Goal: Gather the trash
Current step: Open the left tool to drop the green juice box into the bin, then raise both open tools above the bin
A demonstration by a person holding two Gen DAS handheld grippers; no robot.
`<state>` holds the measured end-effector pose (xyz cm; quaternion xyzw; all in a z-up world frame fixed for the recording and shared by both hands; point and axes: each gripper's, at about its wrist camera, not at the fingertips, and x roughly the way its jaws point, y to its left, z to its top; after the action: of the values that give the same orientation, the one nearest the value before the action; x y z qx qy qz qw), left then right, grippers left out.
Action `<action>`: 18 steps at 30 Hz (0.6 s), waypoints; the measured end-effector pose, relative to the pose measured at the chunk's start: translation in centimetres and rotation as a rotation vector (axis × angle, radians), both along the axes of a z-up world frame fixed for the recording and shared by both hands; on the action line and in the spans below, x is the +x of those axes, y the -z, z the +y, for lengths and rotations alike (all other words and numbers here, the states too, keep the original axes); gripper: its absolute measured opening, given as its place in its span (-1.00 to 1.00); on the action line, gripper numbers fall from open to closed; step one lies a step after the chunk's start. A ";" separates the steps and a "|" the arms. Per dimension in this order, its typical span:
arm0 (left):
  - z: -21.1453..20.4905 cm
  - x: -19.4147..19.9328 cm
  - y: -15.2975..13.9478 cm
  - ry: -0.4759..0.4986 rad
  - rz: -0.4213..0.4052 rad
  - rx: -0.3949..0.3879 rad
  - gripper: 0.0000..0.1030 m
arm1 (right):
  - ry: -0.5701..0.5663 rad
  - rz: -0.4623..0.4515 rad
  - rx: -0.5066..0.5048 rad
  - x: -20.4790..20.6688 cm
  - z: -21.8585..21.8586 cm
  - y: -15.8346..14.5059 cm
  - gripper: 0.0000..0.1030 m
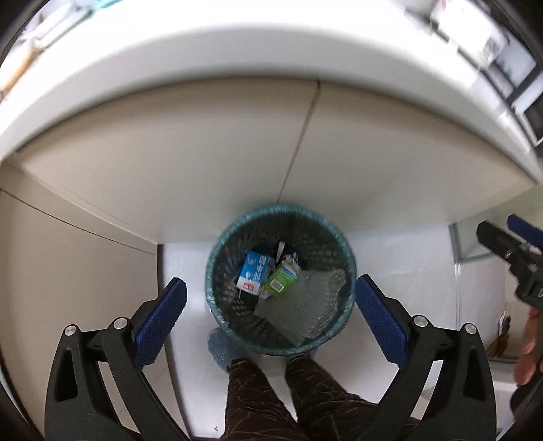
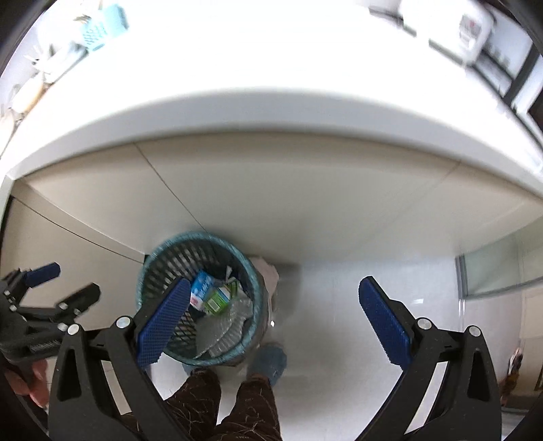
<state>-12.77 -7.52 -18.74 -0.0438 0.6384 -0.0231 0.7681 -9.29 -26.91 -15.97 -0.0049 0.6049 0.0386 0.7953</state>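
1. The bin (image 1: 281, 281) stands on the white floor (image 1: 400, 264), tucked against the cabinet fronts (image 1: 203, 163) below the surface (image 1: 237, 57). That spot keeps it out of the walkway yet close enough for dropping things in from above.

2. The trash lies inside the bin: a blue-and-white carton (image 1: 254, 276) beside a green carton (image 1: 281, 280), with crumpled clear plastic (image 1: 315, 305) next to them on the bottom. All of it sits below the rim, so it looks already collected.

3. The left claw (image 1: 270, 317) hangs over the bin with its blue pads spread wide and nothing between them. It sits roughly centred on the opening, which suits a release straight down.

4. The right claw (image 2: 275, 319) is also spread wide and empty. In its own view it hangs to the right of the bin (image 2: 200, 298), mostly over bare floor, its left pad crossing in front of the bin's mouth.

5. The person's legs (image 1: 292, 393) in dark patterned trousers stand right at the bin, with a blue shoe (image 1: 222, 349) touching or nearly touching its base. Standing that close lets both claws point down into it.

6. Judging from the empty claws, any further trash would have to be fetched from elsewhere; small items (image 2: 98, 23) on the surface are too blurred to name.
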 end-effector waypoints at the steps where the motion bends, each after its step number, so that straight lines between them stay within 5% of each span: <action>1: 0.2 -0.1 -1.3 -0.005 -0.015 0.004 0.89 | -0.005 -0.019 -0.004 -0.1 0.3 -1.2 0.85; 10: 2.4 -2.0 -13.0 -0.050 -0.114 0.038 0.89 | 0.009 -0.144 0.038 -2.2 2.6 -13.6 0.85; 18: 3.1 -3.9 -19.9 -0.059 -0.168 0.001 0.89 | 0.004 -0.127 0.043 -4.5 3.7 -19.2 0.85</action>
<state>-16.69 -4.43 1.21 -0.0602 0.5702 -0.0041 0.8193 -13.75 -23.22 3.19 0.0111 0.5524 0.0497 0.8320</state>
